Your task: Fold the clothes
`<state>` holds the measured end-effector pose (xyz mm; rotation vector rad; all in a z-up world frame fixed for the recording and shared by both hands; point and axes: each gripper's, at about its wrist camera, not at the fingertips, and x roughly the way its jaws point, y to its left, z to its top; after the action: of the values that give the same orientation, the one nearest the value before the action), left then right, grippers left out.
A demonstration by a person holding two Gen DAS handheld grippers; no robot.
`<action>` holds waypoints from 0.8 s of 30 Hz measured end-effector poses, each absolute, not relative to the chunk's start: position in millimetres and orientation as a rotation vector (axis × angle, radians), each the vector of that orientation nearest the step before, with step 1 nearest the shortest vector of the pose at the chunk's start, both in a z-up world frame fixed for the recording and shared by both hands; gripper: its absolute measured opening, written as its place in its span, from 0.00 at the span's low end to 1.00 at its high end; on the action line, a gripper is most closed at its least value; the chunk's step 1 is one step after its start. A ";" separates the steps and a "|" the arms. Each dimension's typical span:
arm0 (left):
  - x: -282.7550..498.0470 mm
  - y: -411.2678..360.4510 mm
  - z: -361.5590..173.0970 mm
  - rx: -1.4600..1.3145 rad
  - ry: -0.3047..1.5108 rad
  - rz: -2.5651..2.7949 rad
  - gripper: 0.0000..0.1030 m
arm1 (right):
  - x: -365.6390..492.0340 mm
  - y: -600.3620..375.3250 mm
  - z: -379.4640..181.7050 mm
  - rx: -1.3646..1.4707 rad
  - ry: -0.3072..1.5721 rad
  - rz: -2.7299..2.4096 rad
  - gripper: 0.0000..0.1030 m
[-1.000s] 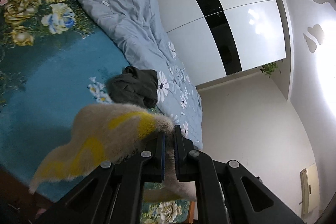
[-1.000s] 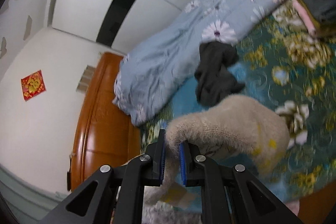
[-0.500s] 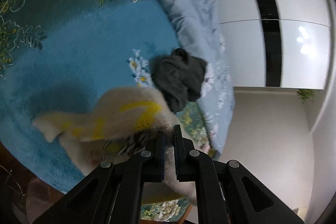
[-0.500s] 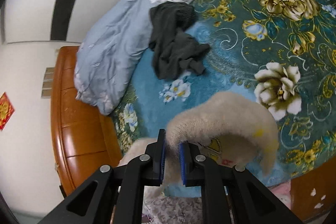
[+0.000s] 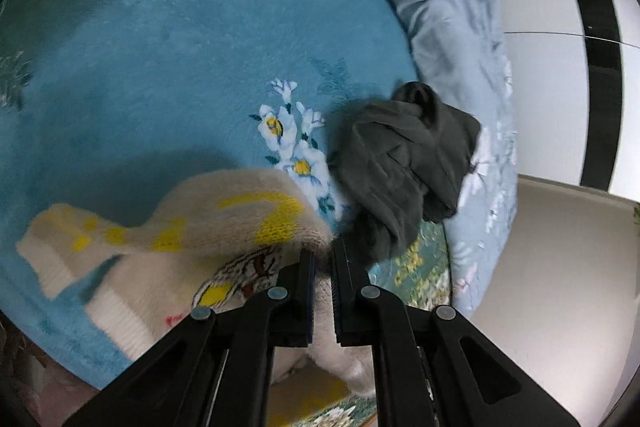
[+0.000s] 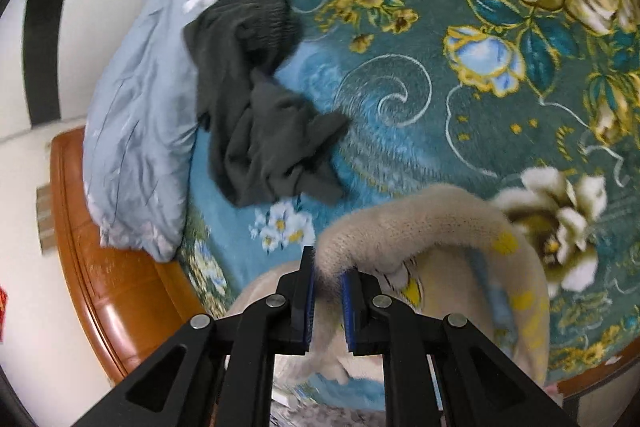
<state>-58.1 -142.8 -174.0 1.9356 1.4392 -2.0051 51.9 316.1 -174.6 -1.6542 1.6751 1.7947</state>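
Left wrist view: the left tool (image 5: pixel 323 259) is pinching the cream sweater (image 5: pixel 224 215), which is draping just beside the dark garment (image 5: pixel 404 163) on the bed (image 5: pixel 160 59).

Right wrist view: the right tool (image 6: pixel 328 273) is pinching the sweater's (image 6: pixel 416 223) edge, just below the dark garment (image 6: pixel 260 115).

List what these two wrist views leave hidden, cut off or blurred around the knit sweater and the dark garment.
- Cream sweater, left wrist view: its lower body is hidden behind the left gripper; its cuff is motion-blurred.
- Sweater print, right wrist view: mostly covered by a fold and the right gripper.
- Dark garment: crumpled, so its type is unreadable.
- Folded pile, right wrist view: cut off by the top right edge.
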 end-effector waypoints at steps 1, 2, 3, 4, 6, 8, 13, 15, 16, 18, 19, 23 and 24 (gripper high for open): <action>-65.7 -140.1 -178.8 1.942 1.427 -1.991 0.06 | 44.8 320.0 -183.1 -1.651 1.684 1.776 0.12; -73.2 -137.5 -183.5 1.948 1.415 -1.978 0.06 | 37.0 323.2 -190.3 -1.656 1.682 1.764 0.12; -82.0 -134.6 -189.7 1.954 1.403 -1.961 0.06 | 28.9 326.3 -197.3 -1.662 1.678 1.754 0.12; -89.3 -132.8 -194.2 1.958 1.395 -1.947 0.06 | 20.1 328.4 -203.0 -1.667 1.671 1.750 0.13; -105.9 -129.0 -206.7 1.963 1.374 -1.916 0.06 | 2.0 332.2 -213.7 -1.677 1.656 1.746 0.13; -119.5 -126.2 -216.3 1.962 1.373 -1.890 0.06 | -12.7 335.4 -223.0 -1.677 1.638 1.750 0.14; -154.2 -116.7 -235.4 1.963 1.374 -1.854 0.06 | -31.7 344.5 -249.5 -1.630 1.673 1.669 0.15; -162.7 -115.1 -234.7 1.972 1.368 -1.840 0.09 | -35.0 344.9 -255.5 -1.627 1.673 1.654 0.15; -165.2 -115.2 -233.1 1.972 1.375 -1.834 0.11 | -36.5 345.0 -256.1 -1.629 1.669 1.656 0.15; -166.8 -116.8 -227.8 1.963 1.457 -1.840 0.18 | -38.6 345.4 -255.8 -1.631 1.672 1.663 0.17; -165.7 -119.0 -222.9 1.948 1.518 -1.854 0.23 | -37.9 346.6 -254.5 -1.620 1.689 1.668 0.20; -153.3 -140.8 -190.7 1.884 1.631 -1.954 0.39 | -30.3 357.0 -238.1 -1.474 1.789 1.713 0.45; -149.1 -147.6 -181.8 1.869 1.628 -1.984 0.40 | -27.7 360.5 -229.7 -1.434 1.794 1.728 0.46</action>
<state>-149.1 -147.6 -181.8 1.8694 1.6282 -1.9845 -27.7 360.5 -229.7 -1.4341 1.7945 1.7279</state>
